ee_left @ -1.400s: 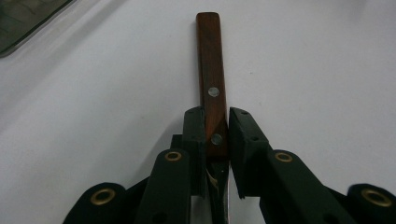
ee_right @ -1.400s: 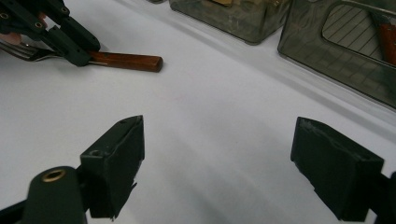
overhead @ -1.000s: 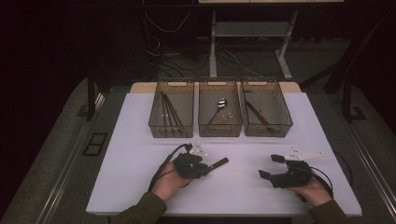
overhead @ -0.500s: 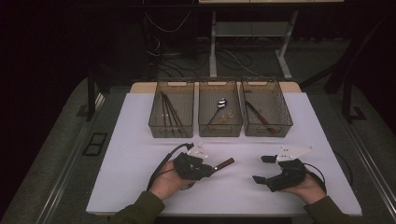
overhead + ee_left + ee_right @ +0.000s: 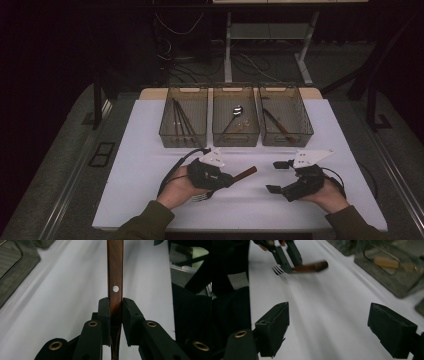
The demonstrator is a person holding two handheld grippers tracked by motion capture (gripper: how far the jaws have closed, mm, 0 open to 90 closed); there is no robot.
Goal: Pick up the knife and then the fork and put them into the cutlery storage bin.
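A fork with a dark red-brown wooden handle (image 5: 247,173) sticks out to the right from my left gripper (image 5: 227,179), which is shut on it at the table's front left of centre. In the left gripper view the pads clamp the handle (image 5: 115,277) from both sides, just below a silver rivet. In the right gripper view the fork (image 5: 310,267) hangs level above the white tabletop, its tines (image 5: 277,269) behind the left gripper's fingers (image 5: 287,258). My right gripper (image 5: 277,176) (image 5: 328,315) hovers at the front right, open wide with nothing between its jaws.
Three clear bins stand in a row at the back of the white table (image 5: 150,165). The left bin (image 5: 165,134) holds dark thin sticks, the middle bin (image 5: 235,141) a metal spoon, and the right bin (image 5: 306,131) a wooden-handled utensil. Dark floor surrounds the table.
Both hands have risen a little above the table. The fork has come up with the left gripper, still clamped. The right gripper's jaws stay wide apart.
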